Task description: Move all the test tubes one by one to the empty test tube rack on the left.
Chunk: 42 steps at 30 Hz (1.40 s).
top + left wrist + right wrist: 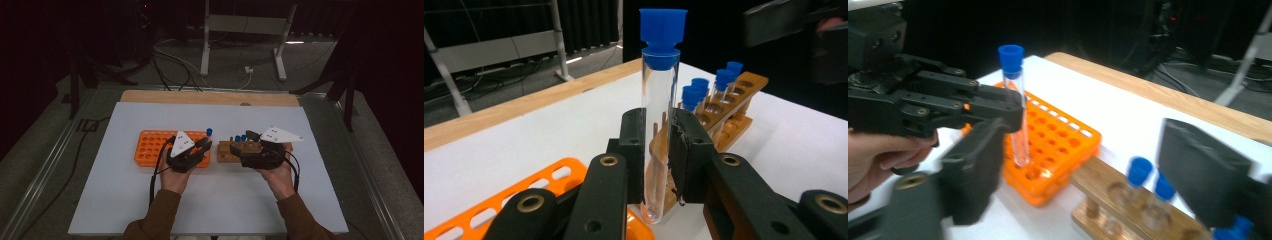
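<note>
A clear test tube (659,125) with a blue cap stands upright between the pads of my left gripper (660,145), which is shut on it. The capped tube (1018,115) hangs at the right end of the orange rack (1058,145). I cannot tell whether its tip sits in a hole. From above, the left gripper (205,145) is at that rack's right end (150,145). My right gripper (1085,175) is open over the wooden rack (1108,200), its jaws wide apart with nothing gripped. That wooden rack (227,151) holds several blue-capped tubes (704,90).
Both racks lie side by side on a white sheet (150,200) that covers the table. A bare wooden strip (210,97) runs along the far edge. Metal stand legs and cables (210,60) are on the floor beyond the table.
</note>
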Motion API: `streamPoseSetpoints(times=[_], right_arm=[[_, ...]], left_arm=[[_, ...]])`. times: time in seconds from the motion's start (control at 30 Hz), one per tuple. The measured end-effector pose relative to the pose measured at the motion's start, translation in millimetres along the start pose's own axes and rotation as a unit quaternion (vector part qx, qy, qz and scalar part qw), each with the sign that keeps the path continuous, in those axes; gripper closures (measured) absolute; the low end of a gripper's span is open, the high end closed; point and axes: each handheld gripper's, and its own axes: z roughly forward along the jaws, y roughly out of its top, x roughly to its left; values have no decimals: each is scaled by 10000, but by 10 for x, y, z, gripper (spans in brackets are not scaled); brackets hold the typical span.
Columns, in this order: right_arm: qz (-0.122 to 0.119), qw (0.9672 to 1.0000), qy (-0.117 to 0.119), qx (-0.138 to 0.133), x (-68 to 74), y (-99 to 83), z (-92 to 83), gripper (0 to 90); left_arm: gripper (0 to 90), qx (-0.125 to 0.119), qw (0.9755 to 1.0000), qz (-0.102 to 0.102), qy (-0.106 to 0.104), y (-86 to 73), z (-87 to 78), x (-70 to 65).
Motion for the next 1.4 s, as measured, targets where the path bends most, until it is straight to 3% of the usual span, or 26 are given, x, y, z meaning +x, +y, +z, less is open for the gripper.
streamPoseSetpoints(times=[0.03,0.07,0.13,0.23,0.4,0.9,1.17,1.4], right_arm=[[0,10000,0,0,0,0,0,169],[-30,9999,-157,12,-12,-22,-36,97],[-24,9996,-268,50,-14,-30,-52,46],[-68,9991,-404,78,-29,-53,-102,0],[-138,9987,-490,26,-62,-92,-206,0],[57,9977,-677,-14,-259,-284,-463,1],[56,9975,-696,-38,-291,-310,-515,1],[61,9971,-754,21,-319,-358,-516,1]], left_arm=[[786,12,10000,-10,16,-15,6,9],[786,23,10000,-25,16,-29,11,19],[786,46,10000,-49,37,-58,24,34],[786,61,9999,-103,72,-98,47,55],[786,91,9998,-160,119,-150,78,79],[785,197,9992,-262,238,-309,123,120],[784,555,9980,-60,302,-418,165,81],[785,705,9972,5,267,-466,166,79]])
